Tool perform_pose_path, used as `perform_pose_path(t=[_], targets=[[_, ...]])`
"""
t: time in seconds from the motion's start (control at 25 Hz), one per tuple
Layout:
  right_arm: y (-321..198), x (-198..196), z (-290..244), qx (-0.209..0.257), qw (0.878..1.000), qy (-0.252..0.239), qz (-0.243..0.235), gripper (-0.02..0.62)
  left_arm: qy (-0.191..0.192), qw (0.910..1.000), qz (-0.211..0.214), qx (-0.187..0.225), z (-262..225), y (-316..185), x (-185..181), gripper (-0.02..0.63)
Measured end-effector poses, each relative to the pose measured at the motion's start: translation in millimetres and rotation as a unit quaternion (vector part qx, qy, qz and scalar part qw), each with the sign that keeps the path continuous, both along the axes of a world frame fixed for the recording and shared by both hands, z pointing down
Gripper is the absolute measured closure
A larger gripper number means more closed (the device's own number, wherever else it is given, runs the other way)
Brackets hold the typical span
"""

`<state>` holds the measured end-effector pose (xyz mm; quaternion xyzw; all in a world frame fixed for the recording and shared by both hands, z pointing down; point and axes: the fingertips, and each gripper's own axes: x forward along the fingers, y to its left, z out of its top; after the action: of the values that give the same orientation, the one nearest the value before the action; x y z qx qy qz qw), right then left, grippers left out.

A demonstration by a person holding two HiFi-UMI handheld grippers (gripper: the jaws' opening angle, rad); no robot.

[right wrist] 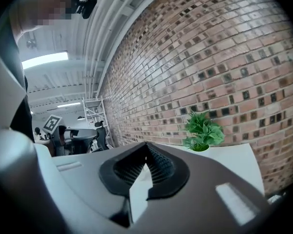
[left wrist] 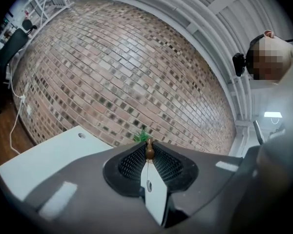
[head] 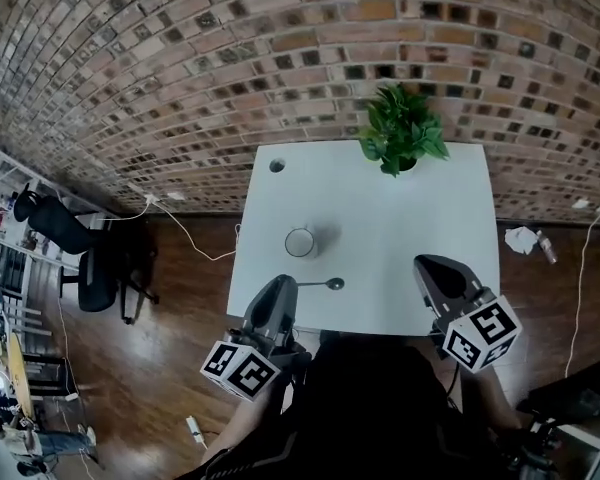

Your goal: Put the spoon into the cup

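Left tongs (head: pixel 279 286) are pinched together, empty, just beside the spoon (head: pixel 325 284), which lies flat on the bench (head: pixel 400 228) before the cup (head: pixel 300 241). It looks light, stiff, slippery; mid-handle seems the best hold. Right tongs (head: pixel 427 265) are closed, empty, well apart.

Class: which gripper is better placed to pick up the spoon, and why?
Left. The left gripper is close beside the spoon; the right gripper sits farther off toward the right edge of the table.

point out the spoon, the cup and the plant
spoon (head: pixel 320 285), head view, on its handle
cup (head: pixel 300 242), head view, inside its rim
plant (head: pixel 400 130), head view, on its leaves
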<state>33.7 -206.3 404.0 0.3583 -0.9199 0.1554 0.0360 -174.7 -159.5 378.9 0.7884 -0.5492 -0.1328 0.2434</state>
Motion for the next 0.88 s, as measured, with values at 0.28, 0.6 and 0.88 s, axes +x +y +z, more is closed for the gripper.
perform_pose_path(t=[0.28,0.6,0.88], targets=[[2,-45,-10,0.000,0.998,0.012,0.058,0.589,0.032,0.9984,0.040,0.023,-6,-13,-55,0.569],[15,-78,-9,-0.009,0.994,0.052,0.098,0.589,0.051,0.9972,0.052,0.018,8,-29,-111,0.569],[21,-115,-7,-0.006,0.992,0.053,0.113,0.589,0.058,0.9948,0.080,0.025,8,-37,-131,0.569]])
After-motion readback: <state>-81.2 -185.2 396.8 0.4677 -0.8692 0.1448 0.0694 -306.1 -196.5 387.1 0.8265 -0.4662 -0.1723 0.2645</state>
